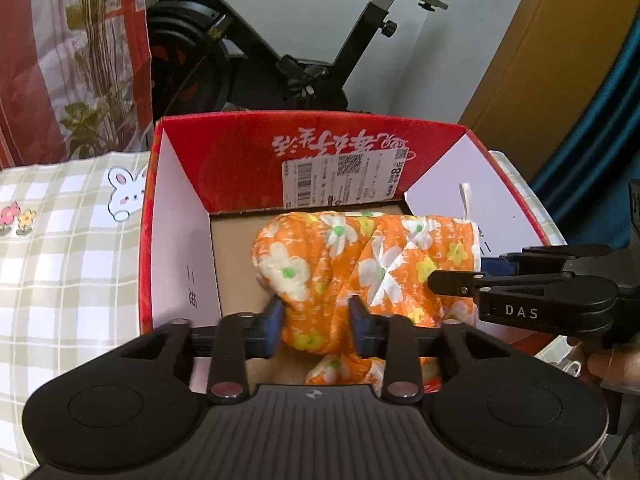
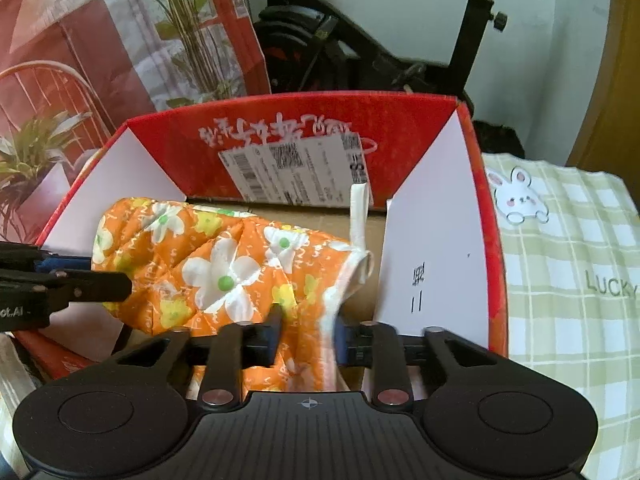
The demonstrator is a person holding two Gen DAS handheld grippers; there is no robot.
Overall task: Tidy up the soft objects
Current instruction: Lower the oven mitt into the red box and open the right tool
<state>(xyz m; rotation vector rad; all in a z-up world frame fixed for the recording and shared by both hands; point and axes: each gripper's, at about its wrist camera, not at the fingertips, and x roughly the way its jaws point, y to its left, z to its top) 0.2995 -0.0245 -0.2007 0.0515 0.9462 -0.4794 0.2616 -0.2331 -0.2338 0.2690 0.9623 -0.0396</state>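
An orange oven mitt with white and yellow flowers lies across the inside of a red cardboard box, its white hanging loop sticking up near the right wall. My left gripper is open at the mitt's rounded end, and the fabric sits loosely between its blue pads. My right gripper is open too, with the mitt's white-edged cuff between its fingers. Each gripper shows in the other's view, the right one at the edge of the left wrist view and the left one likewise.
The box stands on a green checked cloth printed with a rabbit. Behind it are a black exercise bike and a red printed panel with plants. A fingertip shows at the right.
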